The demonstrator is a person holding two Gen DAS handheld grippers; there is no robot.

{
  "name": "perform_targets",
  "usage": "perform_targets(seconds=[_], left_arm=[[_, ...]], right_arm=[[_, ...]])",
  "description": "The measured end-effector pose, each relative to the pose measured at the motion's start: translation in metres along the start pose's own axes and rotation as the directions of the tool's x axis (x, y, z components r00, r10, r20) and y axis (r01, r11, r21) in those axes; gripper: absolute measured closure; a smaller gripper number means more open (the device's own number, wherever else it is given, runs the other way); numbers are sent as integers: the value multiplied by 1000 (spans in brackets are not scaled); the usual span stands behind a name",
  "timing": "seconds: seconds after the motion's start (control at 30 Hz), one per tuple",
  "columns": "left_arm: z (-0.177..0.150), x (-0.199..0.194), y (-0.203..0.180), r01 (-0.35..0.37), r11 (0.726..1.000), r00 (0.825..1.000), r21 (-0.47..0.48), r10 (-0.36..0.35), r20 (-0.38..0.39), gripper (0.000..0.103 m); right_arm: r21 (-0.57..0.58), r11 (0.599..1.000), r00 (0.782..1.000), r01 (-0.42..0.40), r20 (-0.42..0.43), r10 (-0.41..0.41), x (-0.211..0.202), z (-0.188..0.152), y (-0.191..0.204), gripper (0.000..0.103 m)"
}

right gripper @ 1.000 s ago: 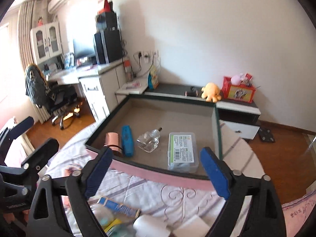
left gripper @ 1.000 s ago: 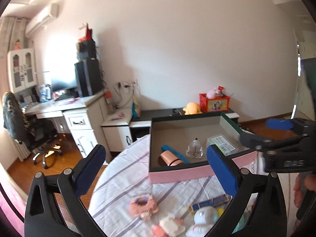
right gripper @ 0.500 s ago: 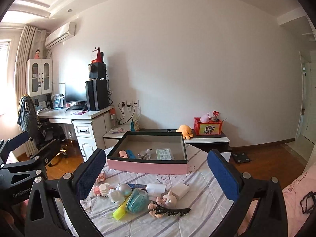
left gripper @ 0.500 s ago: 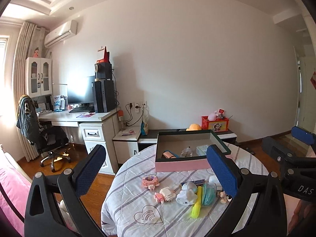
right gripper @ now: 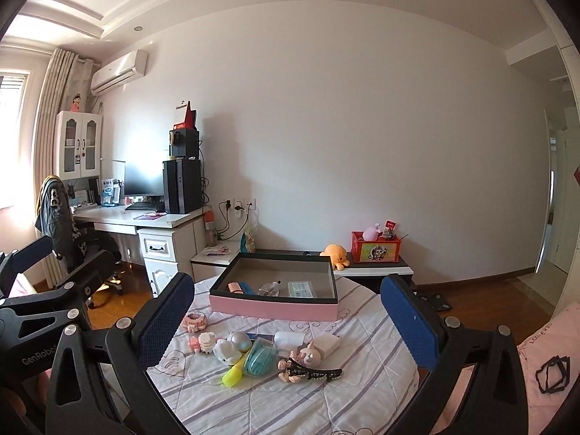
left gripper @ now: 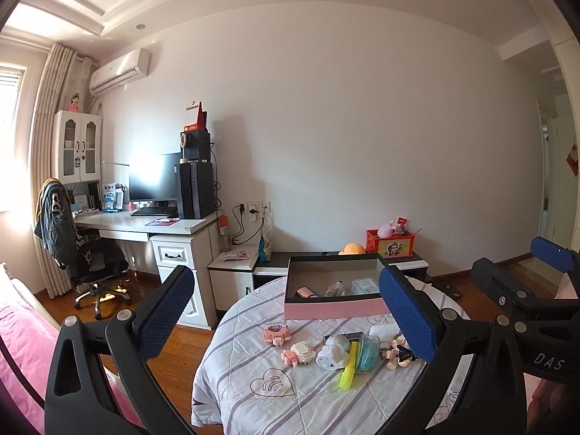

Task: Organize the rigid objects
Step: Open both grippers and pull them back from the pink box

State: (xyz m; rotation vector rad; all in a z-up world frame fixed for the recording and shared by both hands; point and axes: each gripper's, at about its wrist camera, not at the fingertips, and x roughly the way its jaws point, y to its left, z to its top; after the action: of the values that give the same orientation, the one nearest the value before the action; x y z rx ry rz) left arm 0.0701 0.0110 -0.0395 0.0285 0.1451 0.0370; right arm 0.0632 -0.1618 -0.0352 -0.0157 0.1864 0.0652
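Pink box (right gripper: pixel 275 311), striped tablecloth (right gripper: pixel 290 398)

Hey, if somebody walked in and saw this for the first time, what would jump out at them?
Probably the pink box at the round table's far side, holding a few items, with a clutter of small toys including a yellow highlighter in front of it. Both open hand-held grippers, left and right, frame the scene, holding nothing.

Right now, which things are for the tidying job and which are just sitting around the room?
For the job: pink box, yellow highlighter, pig toy, black hair clip, pink block toy.

Just lying about: orange octopus plush, red box, office chair, computer tower.
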Motion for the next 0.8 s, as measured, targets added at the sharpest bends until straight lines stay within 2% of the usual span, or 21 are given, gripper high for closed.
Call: perform_targets(seconds=[0.8], left_arm=[[1,-6,0,-3,1000,1000,1,3,-13,0]], right_arm=[[3,1000,1000,4,-17,-4,1,-3,2,0]])
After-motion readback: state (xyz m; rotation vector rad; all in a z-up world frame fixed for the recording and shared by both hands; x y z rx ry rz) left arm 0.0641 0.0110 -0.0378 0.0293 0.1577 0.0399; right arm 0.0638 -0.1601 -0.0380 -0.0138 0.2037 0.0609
